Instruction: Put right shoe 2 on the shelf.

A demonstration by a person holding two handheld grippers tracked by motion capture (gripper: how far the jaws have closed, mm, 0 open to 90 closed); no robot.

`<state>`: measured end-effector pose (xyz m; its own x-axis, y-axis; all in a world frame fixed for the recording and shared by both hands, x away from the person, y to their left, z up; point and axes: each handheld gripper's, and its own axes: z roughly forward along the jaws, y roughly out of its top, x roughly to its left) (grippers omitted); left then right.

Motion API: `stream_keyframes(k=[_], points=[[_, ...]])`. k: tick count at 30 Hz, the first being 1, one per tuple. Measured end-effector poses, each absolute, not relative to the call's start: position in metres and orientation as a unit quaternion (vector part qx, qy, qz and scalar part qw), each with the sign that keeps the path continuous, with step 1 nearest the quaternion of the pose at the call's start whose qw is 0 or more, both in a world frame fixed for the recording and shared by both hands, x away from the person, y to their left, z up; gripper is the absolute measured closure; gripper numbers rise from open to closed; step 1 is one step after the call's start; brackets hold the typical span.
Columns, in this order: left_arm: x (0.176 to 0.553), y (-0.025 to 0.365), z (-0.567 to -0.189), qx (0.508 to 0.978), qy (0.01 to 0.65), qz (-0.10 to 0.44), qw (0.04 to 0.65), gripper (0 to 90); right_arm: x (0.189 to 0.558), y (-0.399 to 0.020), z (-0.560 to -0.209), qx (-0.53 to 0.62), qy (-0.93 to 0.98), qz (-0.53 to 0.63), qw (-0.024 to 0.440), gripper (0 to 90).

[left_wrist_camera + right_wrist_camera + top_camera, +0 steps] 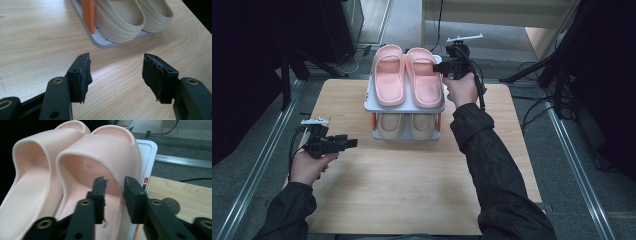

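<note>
Right gripper (113, 185): jaws narrow, straddling the outer edge of the right pink slipper (424, 75), pads not pressing.
Pink slipper: rack (368, 102) top shelf, table's 12 o'clock.
Left gripper (116, 71): wide, empty, table's 8 o'clock.

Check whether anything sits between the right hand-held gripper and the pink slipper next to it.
Nothing visible does. The right hand-held gripper is right at the pink slipper on the rack's top shelf, its jaws slightly apart beside the strap's edge.
</note>
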<state>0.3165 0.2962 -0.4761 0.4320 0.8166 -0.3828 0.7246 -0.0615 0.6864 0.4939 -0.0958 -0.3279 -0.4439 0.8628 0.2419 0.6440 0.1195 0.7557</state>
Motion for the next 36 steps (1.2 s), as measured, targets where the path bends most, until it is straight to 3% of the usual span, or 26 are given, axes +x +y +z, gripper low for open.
stream_keyframes(k=[4, 6, 15, 36], points=[[0.316, 0.298, -0.474, 0.722, 0.532, 0.060, 0.439, 40.7, 0.490, -0.107, -0.325, 0.499, 0.738, 0.435, 0.130, 88.4], [0.316, 0.296, -0.475, 0.724, 0.531, 0.061, 0.437, 40.7, 0.491, -0.110, -0.328, 0.499, 0.743, 0.424, 0.140, 90.0], [0.318, 0.296, -0.476, 0.725, 0.532, 0.058, 0.434, 40.6, 0.496, -0.112, -0.358, 0.497, 0.754, 0.408, 0.135, 88.4], [0.322, 0.293, -0.477, 0.731, 0.530, 0.049, 0.428, 40.4, 0.476, -0.100, -0.360, 0.471, 0.760, 0.430, 0.125, 87.1]])
